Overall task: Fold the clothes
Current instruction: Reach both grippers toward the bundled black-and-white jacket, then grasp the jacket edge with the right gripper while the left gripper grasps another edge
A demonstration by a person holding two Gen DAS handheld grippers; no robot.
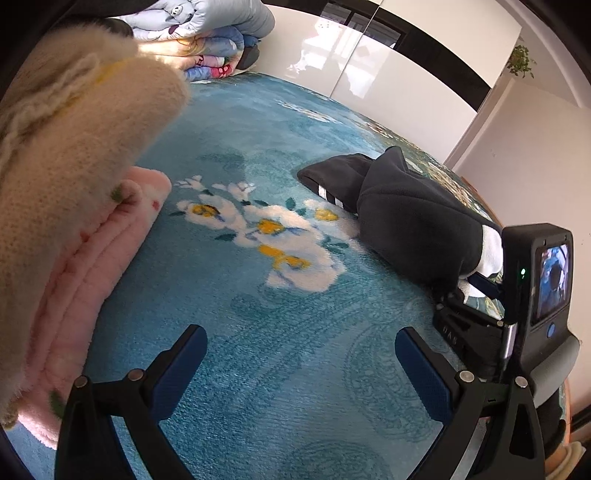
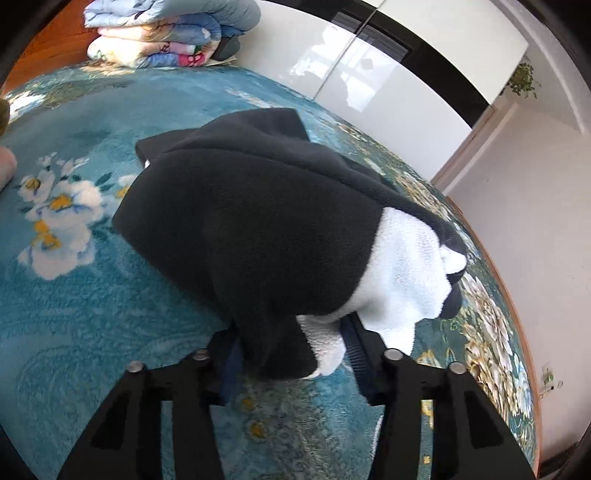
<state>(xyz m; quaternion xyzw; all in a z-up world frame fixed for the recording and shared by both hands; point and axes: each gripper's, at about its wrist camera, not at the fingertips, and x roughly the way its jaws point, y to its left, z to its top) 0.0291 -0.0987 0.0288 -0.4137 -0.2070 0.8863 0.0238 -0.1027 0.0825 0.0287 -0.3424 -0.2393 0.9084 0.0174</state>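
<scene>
A black fleece garment with white lining (image 2: 251,221) lies bunched on the blue floral blanket (image 2: 74,314). My right gripper (image 2: 291,354) is shut on its near edge, where black and white folds meet. In the left wrist view the same garment (image 1: 406,210) lies at the right, with the right gripper's body (image 1: 535,288) against it. My left gripper (image 1: 301,354) is open and empty above bare blanket (image 1: 258,332), to the left of the garment.
A beige knit piece (image 1: 74,147) and a folded pink fleece (image 1: 92,288) lie at the left. A stack of folded quilts (image 2: 166,33) sits at the far edge. White glossy wardrobe doors (image 2: 369,74) stand behind the bed.
</scene>
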